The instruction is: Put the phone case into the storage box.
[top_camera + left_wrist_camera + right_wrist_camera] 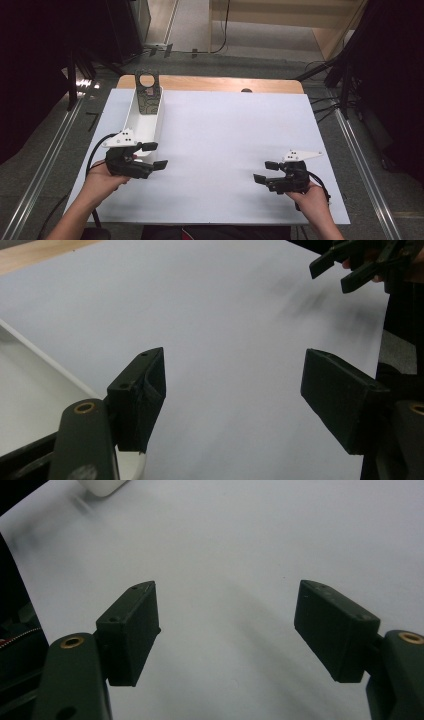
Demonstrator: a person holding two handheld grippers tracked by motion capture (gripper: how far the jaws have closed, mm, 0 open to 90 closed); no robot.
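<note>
High view, long white plastic tray [145, 120] on white table sheet [225, 135], just beyond left gripper [154, 155], jaws spread, empty, right gripper [265, 171] well apart, spread, left gripper view, tray rim [30, 352] beside left jaw, right gripper view, tray corner [102, 486] far off.

One white tray [145, 121], one patterned bracket [148, 97].

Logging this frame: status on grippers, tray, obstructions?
Left gripper open, empty, beside the near end of the white tray. Right gripper open, empty, over bare white sheet. Patterned black bracket stands in tray's far end. Nothing blocks either.
</note>
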